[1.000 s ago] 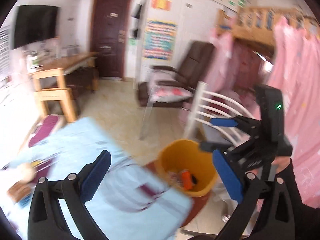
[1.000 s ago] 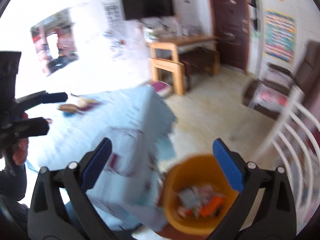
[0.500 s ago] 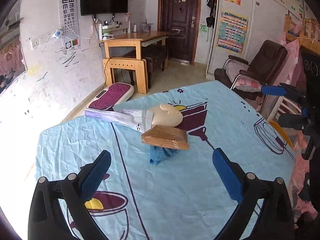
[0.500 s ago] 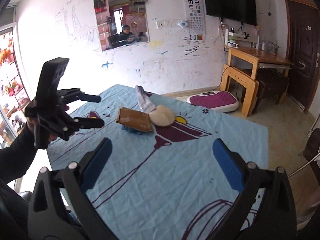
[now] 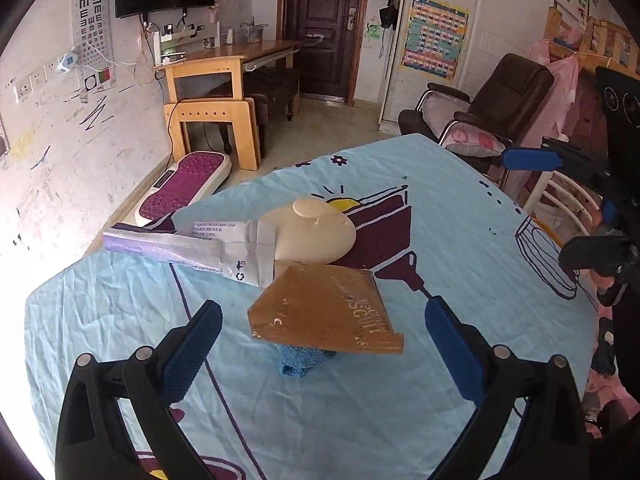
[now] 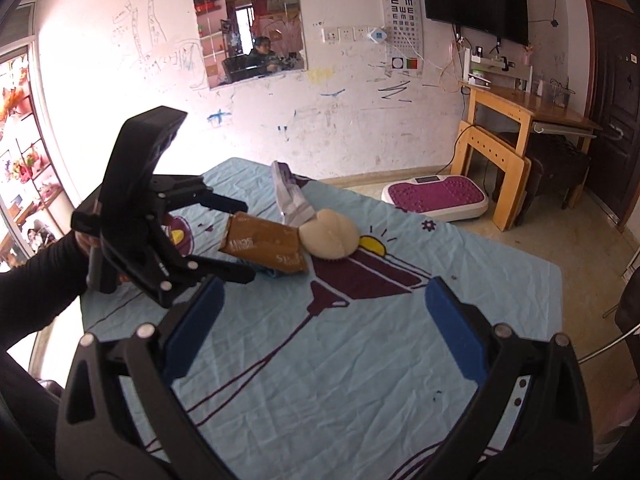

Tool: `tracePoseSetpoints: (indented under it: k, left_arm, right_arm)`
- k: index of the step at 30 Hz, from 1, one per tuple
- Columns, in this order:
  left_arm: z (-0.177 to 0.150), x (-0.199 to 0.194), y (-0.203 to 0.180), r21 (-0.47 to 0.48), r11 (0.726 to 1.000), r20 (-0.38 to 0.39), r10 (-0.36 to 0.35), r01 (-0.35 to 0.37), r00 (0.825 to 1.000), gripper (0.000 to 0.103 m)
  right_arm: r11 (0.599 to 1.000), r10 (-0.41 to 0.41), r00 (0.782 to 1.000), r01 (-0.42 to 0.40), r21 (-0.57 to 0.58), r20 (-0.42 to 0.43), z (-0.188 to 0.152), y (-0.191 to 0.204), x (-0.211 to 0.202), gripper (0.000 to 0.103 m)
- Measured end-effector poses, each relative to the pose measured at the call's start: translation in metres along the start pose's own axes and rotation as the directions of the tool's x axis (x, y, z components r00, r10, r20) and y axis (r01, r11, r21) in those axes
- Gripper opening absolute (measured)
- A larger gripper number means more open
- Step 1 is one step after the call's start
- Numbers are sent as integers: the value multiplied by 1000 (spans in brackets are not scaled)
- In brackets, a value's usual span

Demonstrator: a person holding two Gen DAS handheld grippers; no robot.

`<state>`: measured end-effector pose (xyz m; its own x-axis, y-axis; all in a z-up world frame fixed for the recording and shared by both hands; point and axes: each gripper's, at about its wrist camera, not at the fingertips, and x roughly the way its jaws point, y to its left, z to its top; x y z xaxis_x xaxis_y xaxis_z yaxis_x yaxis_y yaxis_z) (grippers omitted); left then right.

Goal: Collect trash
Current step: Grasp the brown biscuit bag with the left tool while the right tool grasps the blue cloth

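Both tongs are spread wide and empty. Through the left wrist camera, my left gripper (image 5: 322, 354) hovers over the blue tablecloth (image 5: 460, 200) with the brown biscuit wrapper (image 5: 326, 312) dead ahead between the pads, propped on a blue knitted scrap (image 5: 304, 360); a cream bun (image 5: 316, 230) and a silver-purple sachet (image 5: 188, 246) lie beyond. I'd lower flat and pinch the wrapper's near edge. Through the right wrist camera, my right gripper (image 6: 324, 332) hangs back over bare cloth, the wrapper (image 6: 264, 242) ahead-left, leaving room; the table edge drops off to the right.
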<state>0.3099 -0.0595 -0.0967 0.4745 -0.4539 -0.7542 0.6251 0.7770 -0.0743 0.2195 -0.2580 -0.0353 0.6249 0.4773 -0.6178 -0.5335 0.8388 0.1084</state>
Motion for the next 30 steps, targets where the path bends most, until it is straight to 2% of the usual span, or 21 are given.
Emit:
tracePoseSetpoints:
  k: [2,4,5,12,17,19,22,24,25,26,28,30]
  left_arm:
    - [0,5,-1,4,1000,-9,-3,4,1000,93]
    - [0,8,-1,3,1000,-16,-5,5,1000,72]
    - [-1,9,-1,3,1000,-21,-10,10,1000,57]
    - [-3,-8,-2,3,1000,36,14,-15,999,56]
    - [-16,-51,3,-27,1000,105,16,-13,994,56]
    - [-28,-72,9,-42,998,130,45,-40,991,56]
    - [-47,-97,20,-88,995,154,51,-38,987,56]
    - [-58,-108,22,-103,994,158,65,-49,985,56]
    - [-62,-111,21,-104,993,162,70,-53,984,56]
    - [-66,-114,21,-104,993,166,70,-53,984,56]
    - [-72,-120,20,-104,993,177,70,-53,982,56]
    - [-75,-124,23,-105,993,187,64,-45,980,56]
  right_arm:
    - [1000,3,1000,-3,0,-3,-1,0,2,97]
    - [1000,1,1000,-1,-2,-6,-3,0,2,97]
    - [1000,0,1000,0,-2,-7,-3,0,3,97]
    - [1000,3,999,-2,18,-32,-6,-2,10,97]
    - [999,50,997,-51,-12,-65,-1,17,26,97]
    - [996,72,993,-77,-46,-90,3,32,41,97]
    - [988,117,982,-131,-87,-149,10,56,76,97]
    - [987,100,978,-121,-108,-182,17,71,100,97]
    - [986,103,975,-126,-109,-195,19,76,109,95]
    - [986,104,972,-129,-108,-210,22,80,119,87]
    - [986,111,963,-138,-96,-246,24,85,134,79]
    - [989,67,960,-101,-112,-272,24,86,144,68]
